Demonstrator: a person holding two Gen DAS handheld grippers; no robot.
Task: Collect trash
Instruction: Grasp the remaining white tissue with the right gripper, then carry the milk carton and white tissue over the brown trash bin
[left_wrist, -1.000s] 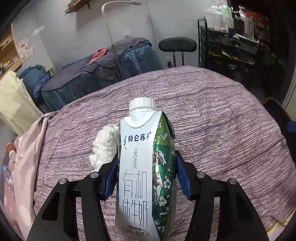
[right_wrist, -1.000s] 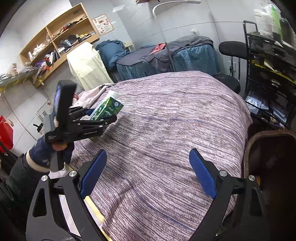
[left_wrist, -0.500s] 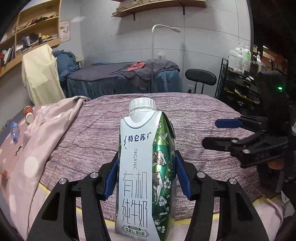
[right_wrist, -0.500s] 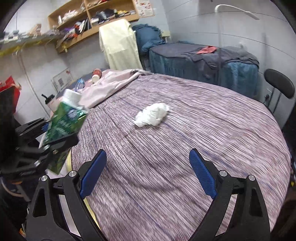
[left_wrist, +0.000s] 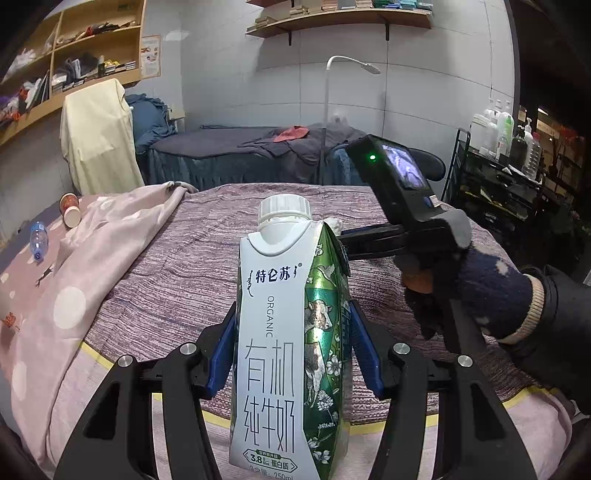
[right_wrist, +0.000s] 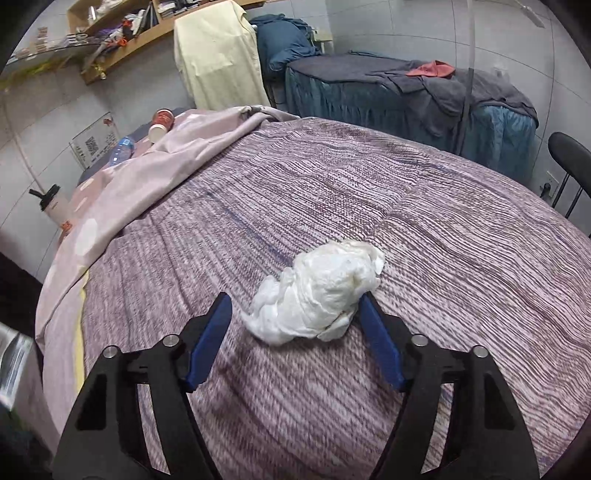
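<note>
Left gripper (left_wrist: 291, 350) clamps milk carton (left_wrist: 288, 354); right gripper (right_wrist: 293, 317), agape, seemingly touches tissue wad (right_wrist: 317, 295).

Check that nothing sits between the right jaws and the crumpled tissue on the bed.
Nothing visible blocks it. The crumpled tissue lies on the purple bedspread, already partly between the open jaws of the right gripper; one pad touches its right edge, with bare cover by the other.

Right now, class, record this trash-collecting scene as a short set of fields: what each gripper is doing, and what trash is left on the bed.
left gripper: shut on milk carton, held upright
right gripper: open, fingers either side of the crumpled tissue
tissue: lying on the purple bedspread
other trash: paper cup and plastic bottle near the pink blanket
</note>
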